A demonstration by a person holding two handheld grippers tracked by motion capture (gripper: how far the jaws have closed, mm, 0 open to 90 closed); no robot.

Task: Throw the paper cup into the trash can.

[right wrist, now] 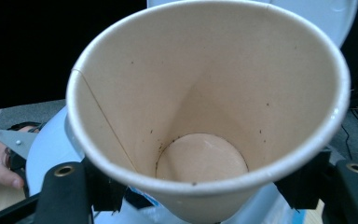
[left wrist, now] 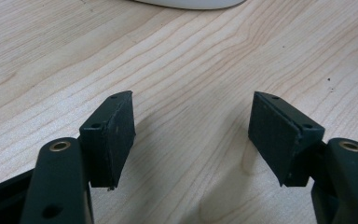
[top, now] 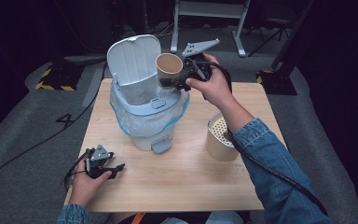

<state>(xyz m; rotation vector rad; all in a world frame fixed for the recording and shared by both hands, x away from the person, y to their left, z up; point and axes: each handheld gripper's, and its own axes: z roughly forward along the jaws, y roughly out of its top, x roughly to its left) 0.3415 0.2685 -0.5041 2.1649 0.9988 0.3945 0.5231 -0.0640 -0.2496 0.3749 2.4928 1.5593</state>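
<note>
One tan paper cup (top: 168,68) is clamped between the jaws of the right gripper (top: 182,80) and held tilted above the open pale-blue plastic pedal bin (top: 147,122), in front of its raised lid (top: 133,58). If released too early, the cup could strike the rim and drop onto the light wooden table (top: 177,172). The left gripper (left wrist: 191,135), its jaws spread wide and empty, is rested low over the table, so the light bin could be nudged unsteadied.
</note>
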